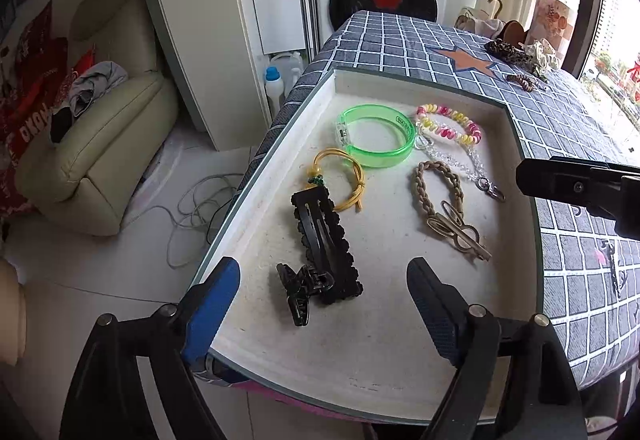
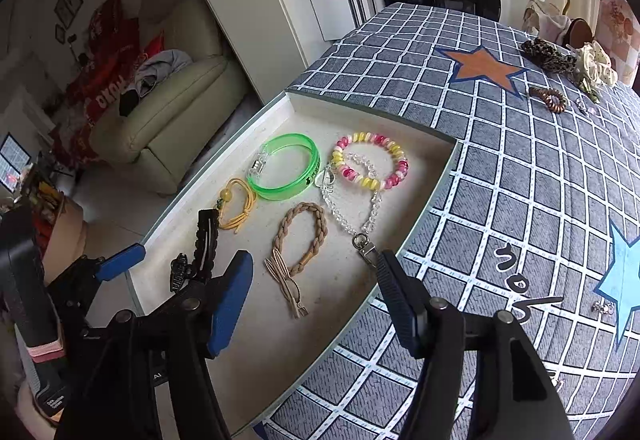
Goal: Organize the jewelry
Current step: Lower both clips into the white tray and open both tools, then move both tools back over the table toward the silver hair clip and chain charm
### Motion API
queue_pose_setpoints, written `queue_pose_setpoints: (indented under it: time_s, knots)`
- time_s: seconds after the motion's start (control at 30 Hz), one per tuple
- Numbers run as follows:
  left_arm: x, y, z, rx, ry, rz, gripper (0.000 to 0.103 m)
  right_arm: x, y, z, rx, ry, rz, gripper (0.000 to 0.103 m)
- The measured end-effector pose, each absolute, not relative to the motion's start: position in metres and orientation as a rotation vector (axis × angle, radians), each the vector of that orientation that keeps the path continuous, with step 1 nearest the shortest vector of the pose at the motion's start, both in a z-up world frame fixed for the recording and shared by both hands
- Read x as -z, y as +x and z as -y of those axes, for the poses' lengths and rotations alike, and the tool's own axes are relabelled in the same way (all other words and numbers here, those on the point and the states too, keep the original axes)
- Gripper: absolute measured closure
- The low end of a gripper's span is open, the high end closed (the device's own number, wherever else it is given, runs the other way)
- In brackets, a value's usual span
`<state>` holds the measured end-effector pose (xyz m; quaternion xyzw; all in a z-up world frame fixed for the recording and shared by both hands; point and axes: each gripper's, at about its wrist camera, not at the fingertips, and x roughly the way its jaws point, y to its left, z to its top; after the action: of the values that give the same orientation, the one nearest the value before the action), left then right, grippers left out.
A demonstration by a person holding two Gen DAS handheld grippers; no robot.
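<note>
A shallow white felt-lined tray on the grey checked tablecloth holds the jewelry. At its far end a translucent green plastic bangle lies just beside a pink-and-yellow spiral coil bracelet, and a clear crystal bead chain with a metal clasp lies against the coil. Nearer lie a yellow cord bracelet, a braided tan rope bracelet, a gold scissor-shaped hair clip, a black scalloped snap clip and a small black claw clip.

The left gripper hovers over the tray's near end, fingers spread, grasping nothing. The right gripper is likewise released and empty above the tray's right edge.

A leopard-print scrunchie lies well apart on the cloth.
</note>
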<state>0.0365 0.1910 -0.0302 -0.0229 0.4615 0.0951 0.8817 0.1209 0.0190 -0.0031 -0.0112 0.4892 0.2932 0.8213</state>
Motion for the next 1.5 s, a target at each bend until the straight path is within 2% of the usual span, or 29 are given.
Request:
queue_pose_setpoints:
  time_s: [0.37,0.4,0.83,1.5]
  knots:
    - [0.017,0.038,-0.176,-0.189,-0.046,-0.945,0.011,-0.01,0.116,0.014,-0.599,0.016,-1.013,0.024]
    - [0.017,0.038,-0.175,-0.19,-0.045,-0.949,0.0,-0.011,0.116,0.017,-0.596,0.018,-1.012,0.024]
    - [0.001,0.04,-0.137,-0.141,0.019,-0.934,0.0,-0.009,0.115,0.062,-0.539,0.066,-1.023,0.019]
    - [-0.009,0.049,-0.052,0.003,0.094,-0.952,0.0,0.004,0.117,0.173,-0.378,0.146,-1.042,0.019]
